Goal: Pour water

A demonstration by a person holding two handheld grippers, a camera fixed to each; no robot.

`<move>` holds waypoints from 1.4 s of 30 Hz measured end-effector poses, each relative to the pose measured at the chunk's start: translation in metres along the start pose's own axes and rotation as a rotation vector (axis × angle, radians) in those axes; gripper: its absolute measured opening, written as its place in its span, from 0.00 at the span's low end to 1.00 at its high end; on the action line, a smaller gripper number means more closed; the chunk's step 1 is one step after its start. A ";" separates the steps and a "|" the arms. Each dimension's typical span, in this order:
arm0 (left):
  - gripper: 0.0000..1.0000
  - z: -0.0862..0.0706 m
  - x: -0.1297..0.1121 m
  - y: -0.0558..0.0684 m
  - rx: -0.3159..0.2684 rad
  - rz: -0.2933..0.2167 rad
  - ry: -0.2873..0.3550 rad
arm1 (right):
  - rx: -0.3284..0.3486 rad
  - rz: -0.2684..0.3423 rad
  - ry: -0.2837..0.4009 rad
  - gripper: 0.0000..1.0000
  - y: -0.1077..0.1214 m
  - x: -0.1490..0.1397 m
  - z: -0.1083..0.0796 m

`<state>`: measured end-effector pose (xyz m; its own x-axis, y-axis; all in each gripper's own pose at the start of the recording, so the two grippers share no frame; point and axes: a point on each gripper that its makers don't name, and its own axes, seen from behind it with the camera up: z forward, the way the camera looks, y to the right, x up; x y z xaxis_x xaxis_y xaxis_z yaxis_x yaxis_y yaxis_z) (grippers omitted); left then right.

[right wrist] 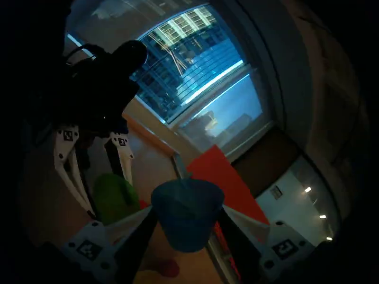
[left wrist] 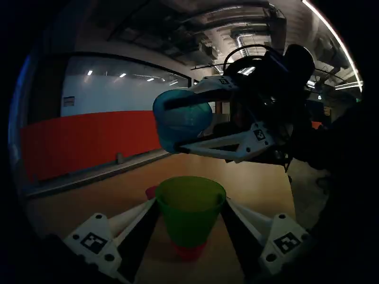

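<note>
Your left gripper (left wrist: 190, 204) is closed on the green cup (left wrist: 190, 215), a finger pressed to each side of it, and the cup stands upright with its mouth open to the top. A red base (left wrist: 189, 251) shows just under the cup, over the wooden table (left wrist: 258, 184). Your right gripper (left wrist: 173, 124) hangs higher up and beyond it, clamped on the blue cup (left wrist: 182, 120), one finger above and one below. That cup is tipped onto its side, with its mouth turned toward the green cup's side of the scene. The two cups are apart, the blue one above the green one's rim. You cannot tell whether either cup has water in it. From the right gripper view, the blue cup (right wrist: 187, 217) sits between your right gripper's (right wrist: 188, 210) fingers, with the green cup (right wrist: 113, 196) lower left in the left gripper (right wrist: 110, 198), a window (right wrist: 203, 85) behind.
</note>
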<state>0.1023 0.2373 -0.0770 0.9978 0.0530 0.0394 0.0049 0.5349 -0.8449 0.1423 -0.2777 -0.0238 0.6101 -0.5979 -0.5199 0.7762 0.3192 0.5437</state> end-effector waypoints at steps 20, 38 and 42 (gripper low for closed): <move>0.85 0.006 0.006 0.000 -0.017 -0.035 0.020 | -0.018 -0.174 -0.025 0.87 0.006 -0.003 0.008; 0.85 0.004 0.008 -0.001 -0.012 -0.031 0.024 | -0.054 -0.285 -0.026 0.87 0.016 0.000 0.013; 0.85 0.004 0.009 -0.001 -0.010 -0.029 0.027 | -0.065 -0.313 -0.023 0.87 0.019 0.003 0.013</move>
<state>0.1109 0.2410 -0.0736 0.9986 0.0149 0.0502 0.0348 0.5275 -0.8488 0.1565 -0.2832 -0.0064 0.3369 -0.6904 -0.6402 0.9347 0.1633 0.3157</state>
